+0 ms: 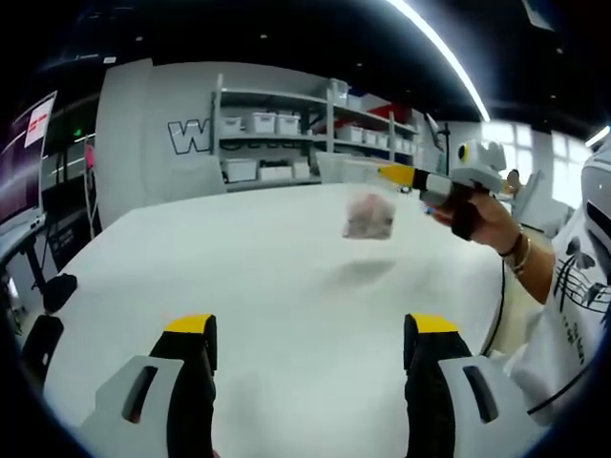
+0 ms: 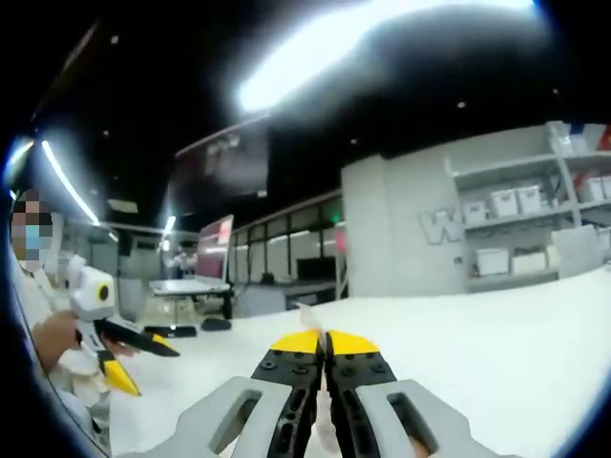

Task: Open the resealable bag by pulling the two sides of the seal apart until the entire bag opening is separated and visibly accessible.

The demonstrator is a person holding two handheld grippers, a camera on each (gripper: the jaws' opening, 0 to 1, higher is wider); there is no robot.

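Above the white bench [image 1: 286, 315], well clear of its surface, a small clear plastic resealable bag [image 1: 368, 216] with something pinkish inside hung from my right claw [image 1: 387, 174], which came into the left gripper view from the right with my hand [image 1: 482, 218] behind it. My left claw [image 1: 310, 339] stood with its yellow-tipped jaws spread wide and nothing between them, low over the near part of the bench. In the right gripper view my right claw [image 2: 325, 342] had its jaws pressed together on a pale edge of film [image 2: 307, 315] that stuck up past the tips (I took this to be the bag's top edge, at or near the seal).

I judged the bag light and limp: it dangled by one edge and cast a soft shadow [image 1: 363, 272] on the bench below. Thin film like that would be slippery and would crumple rather than resist, so a pinch right at the lip, just above the seal track, seemed the place for the free claw, on the opposite sheet to the one already held. A grab lower down would only catch both sheets together, I thought.

Much was hard to make out. The bag was blurred, so I could not tell the seal line, nor whether it was shut along its whole width. Its contents were no more than a pink smudge. From the right gripper view the body of the bag lay hidden below the jaws.
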